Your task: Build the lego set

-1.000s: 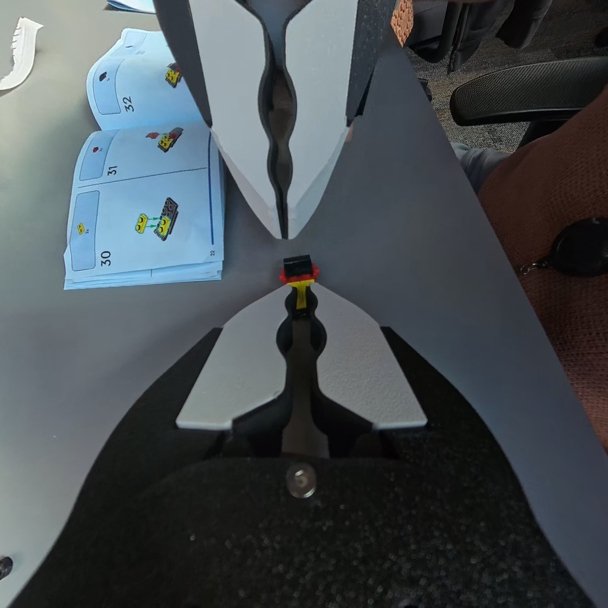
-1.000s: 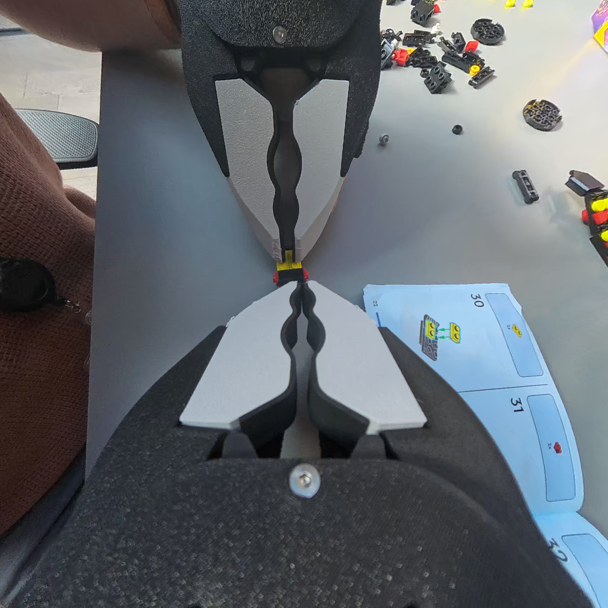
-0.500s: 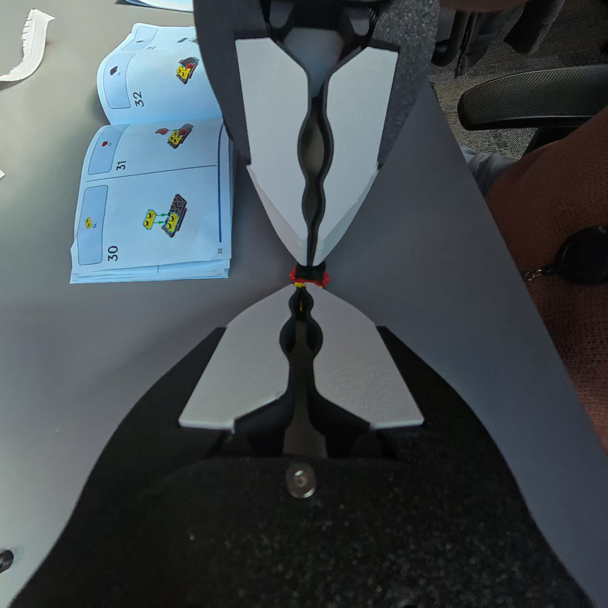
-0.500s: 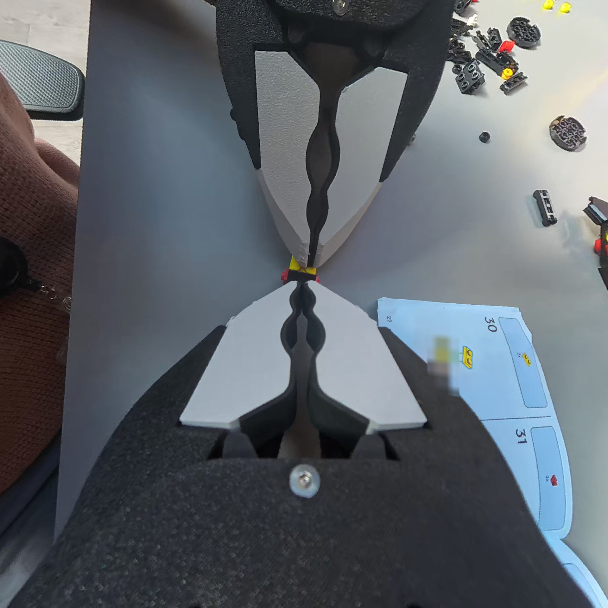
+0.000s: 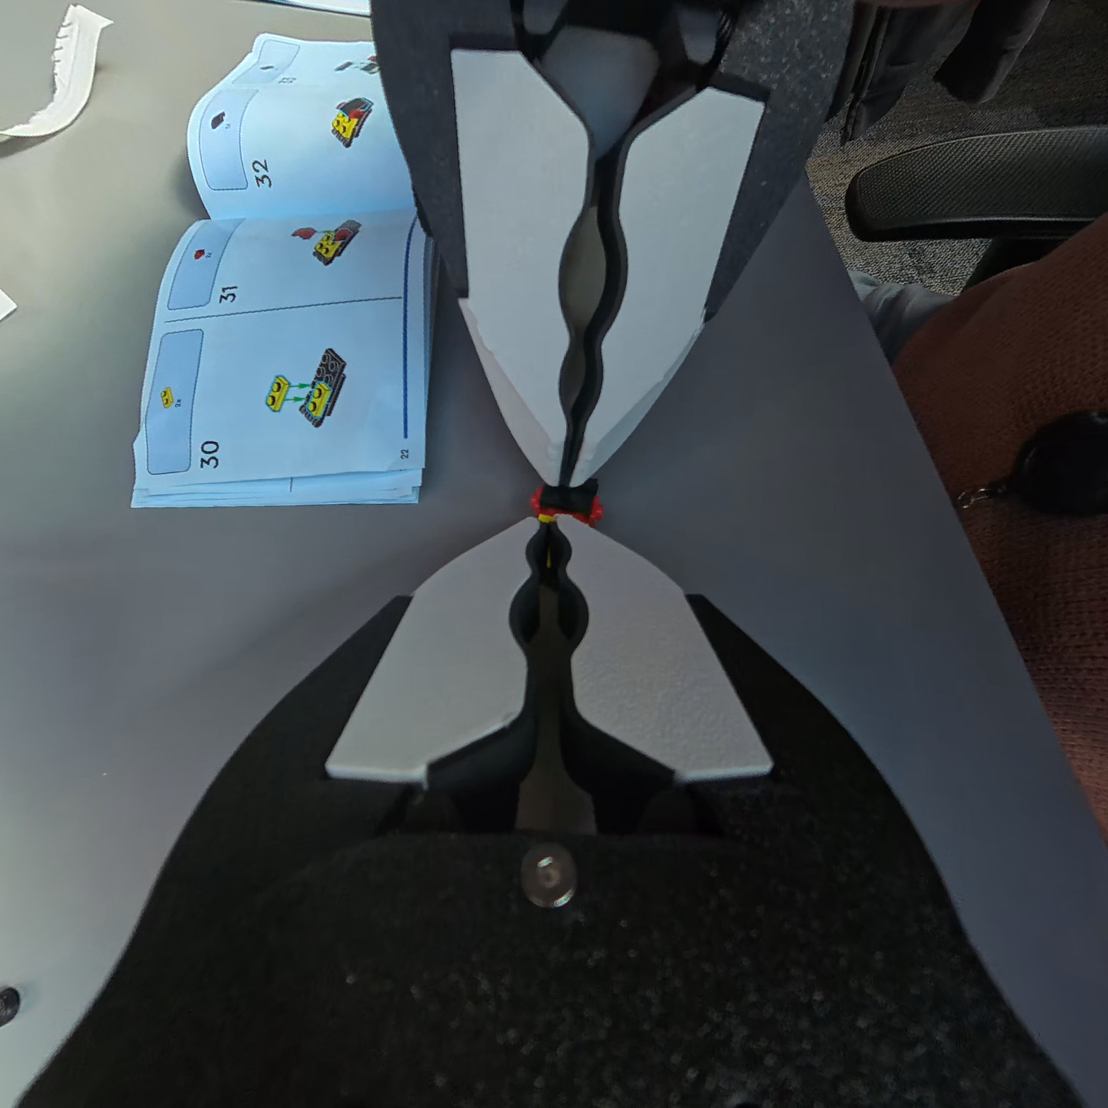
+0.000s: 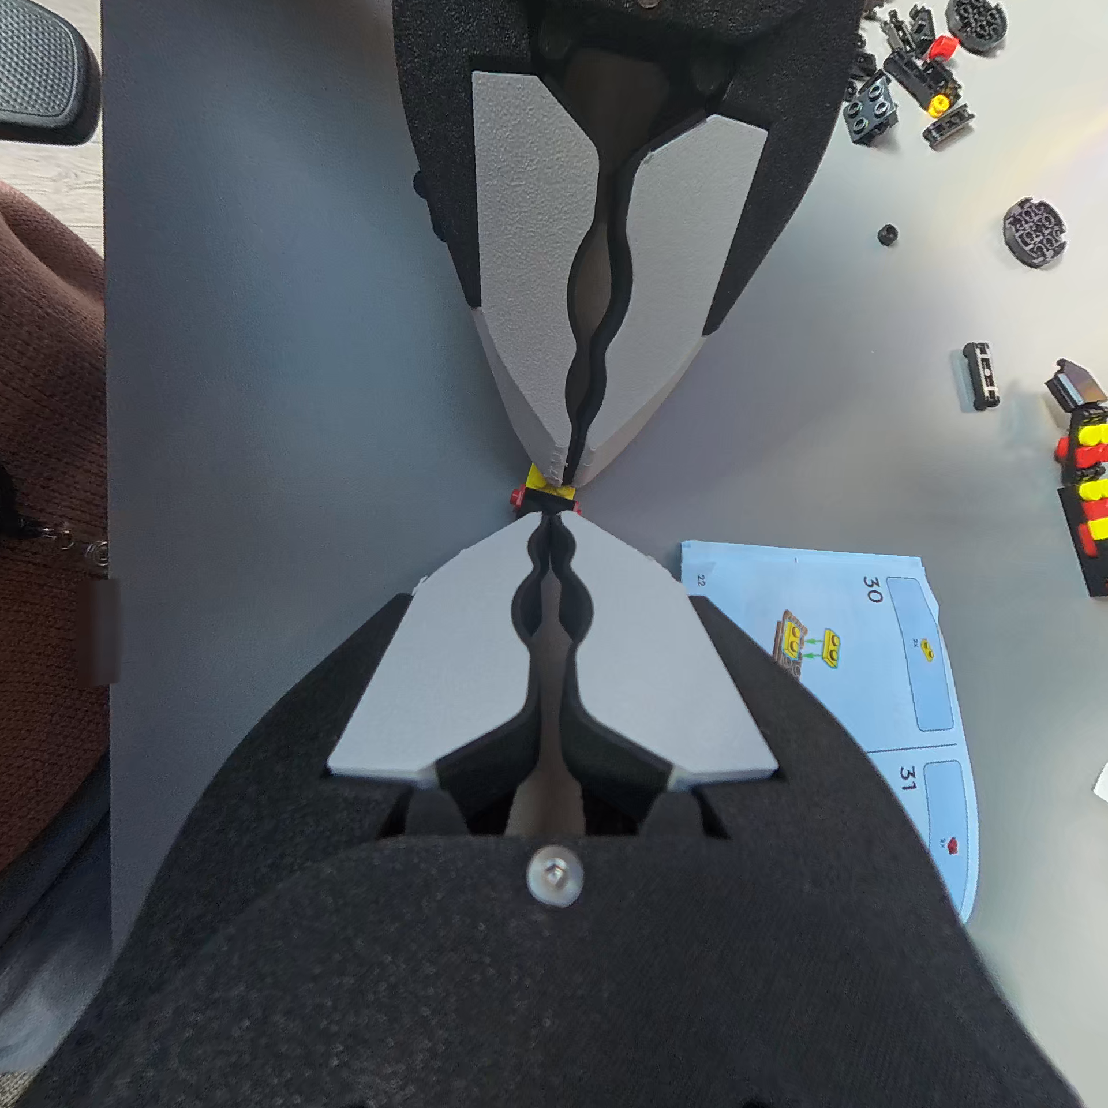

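A small lego assembly (image 5: pixel 566 502) of yellow, red and black parts hangs above the grey table between the two grippers. My left gripper (image 5: pixel 548 530) is shut on its yellow plate, which shows inside the jaws. My right gripper (image 6: pixel 548 524) is shut, and its closed tips press against the black end of the assembly (image 6: pixel 547 496). The two grippers point at each other tip to tip. The right gripper (image 5: pixel 572 479) comes from the top in the left wrist view. The left gripper (image 6: pixel 566 476) comes from the top in the right wrist view.
An open blue instruction booklet (image 5: pixel 282 360) lies on the table beside the grippers. Loose black, red and yellow pieces (image 6: pixel 899 78), a round black piece (image 6: pixel 1034 231) and a partly built model (image 6: pixel 1088 479) lie farther off. A person's brown garment (image 5: pixel 1019 419) and a chair (image 5: pixel 971 180) are at the table edge. Only a small space, under 4 cm, lies between the two pairs of fingers. The partly built model (image 6: pixel 1088 479) sits 20 cm or so from the ends of my left fingers.
The right gripper, shut all along, has closed the gap to the assembly and now touches its black end. The left gripper keeps its hold.
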Motion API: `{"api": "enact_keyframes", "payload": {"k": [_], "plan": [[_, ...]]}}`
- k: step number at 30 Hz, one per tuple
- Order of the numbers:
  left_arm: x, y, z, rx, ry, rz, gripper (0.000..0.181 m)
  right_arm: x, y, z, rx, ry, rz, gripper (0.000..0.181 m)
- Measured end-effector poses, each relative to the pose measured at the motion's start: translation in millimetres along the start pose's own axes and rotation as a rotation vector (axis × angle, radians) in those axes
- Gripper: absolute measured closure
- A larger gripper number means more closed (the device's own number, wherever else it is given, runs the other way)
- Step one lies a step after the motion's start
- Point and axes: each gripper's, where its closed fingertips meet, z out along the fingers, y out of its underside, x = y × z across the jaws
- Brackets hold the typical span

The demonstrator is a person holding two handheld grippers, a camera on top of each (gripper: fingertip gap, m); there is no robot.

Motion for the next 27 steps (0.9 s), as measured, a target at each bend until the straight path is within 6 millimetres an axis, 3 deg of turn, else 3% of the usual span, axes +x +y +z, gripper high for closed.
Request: {"api": "enact_keyframes", "payload": {"k": [1,12,17,22,27], "plan": [[0,0,0,0.000,-0.001,0.001,0.181,2,-2,0,0.011,0.013,0.001,0.181],[0,0,0,0.001,-0.011,0.011,0.181,2,-6,3,0.058,0.006,0.041,0.181],[0,0,0,0.002,-0.016,0.016,0.181,13,-10,-13,0.150,0.069,0.110,0.181],[0,0,0,0.002,-0.019,0.018,0.181,7,6,-24,0.133,0.110,0.201,0.181],[0,0,0,0.003,-0.021,0.017,0.181,0,7,-15,0.106,0.107,0.195,0.181]]}}
